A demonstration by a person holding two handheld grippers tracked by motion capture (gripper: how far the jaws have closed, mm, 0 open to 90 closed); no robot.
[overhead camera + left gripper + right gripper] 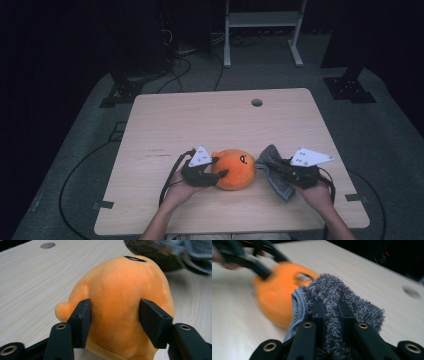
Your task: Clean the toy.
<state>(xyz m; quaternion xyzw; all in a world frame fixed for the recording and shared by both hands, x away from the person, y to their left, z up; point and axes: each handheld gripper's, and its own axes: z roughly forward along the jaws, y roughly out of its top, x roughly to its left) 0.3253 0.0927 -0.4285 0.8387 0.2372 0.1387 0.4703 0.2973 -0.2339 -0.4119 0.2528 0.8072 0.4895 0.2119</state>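
Note:
An orange plush toy (234,169) with a small black face mark rests on the wooden table (220,120) near its front edge. My left gripper (218,166) is shut on its left side; in the left gripper view both black pads dent the plush toy (120,305). A grey fuzzy cloth (275,170) hangs at the toy's right, lifted off the table. My right gripper (272,167) is shut on a fold of the grey cloth (332,300), whose pile bulges up between the jaws. The orange toy (277,295) is blurred behind it.
A round cable hole (257,102) sits in the table's far edge. Black cables trail over the grey floor at the left (80,165). A white frame (262,30) stands beyond the table in the dark.

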